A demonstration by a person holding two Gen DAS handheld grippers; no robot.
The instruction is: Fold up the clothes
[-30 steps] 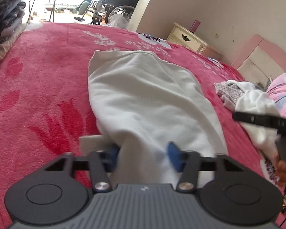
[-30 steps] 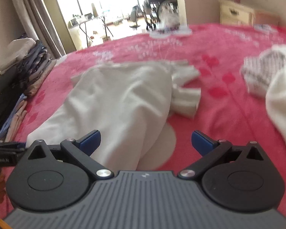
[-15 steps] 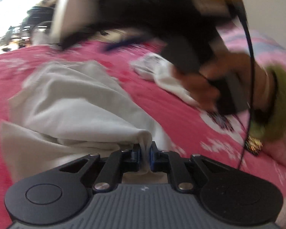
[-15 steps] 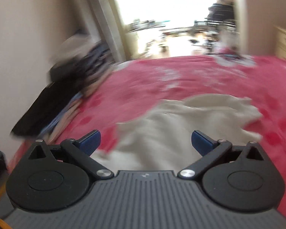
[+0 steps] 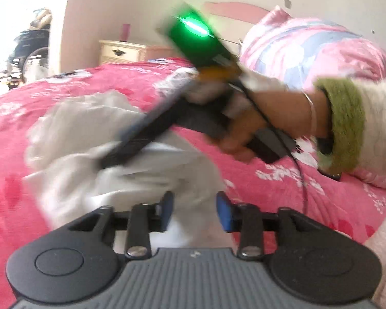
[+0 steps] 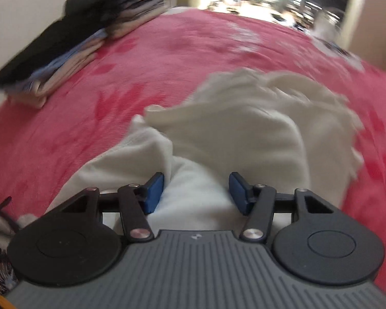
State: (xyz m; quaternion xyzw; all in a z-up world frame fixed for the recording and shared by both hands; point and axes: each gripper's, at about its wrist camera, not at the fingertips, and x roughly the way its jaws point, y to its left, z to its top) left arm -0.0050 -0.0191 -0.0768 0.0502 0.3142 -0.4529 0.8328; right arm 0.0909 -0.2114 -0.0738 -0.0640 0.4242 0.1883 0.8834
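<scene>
Garment: a crumpled white fabric garment (image 6: 234,134) is spread in folds on the pink floral bedspread (image 6: 64,134).
Left gripper (image 5: 195,209): its blue-padded jaws are held apart over the cloth's near edge, nothing pinched.
Right gripper (image 6: 196,190): jaws are parted, with white fabric lying between the pads.
Hand (image 5: 265,118): the right device is gripped; a green cuff is seen.
Stack: folded dark clothes (image 6: 64,41) are piled well apart.

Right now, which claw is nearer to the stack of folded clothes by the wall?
Right. The right claw faces the stack across bare bedspread, over the white garment. The left claw points toward the pillows instead.
</scene>
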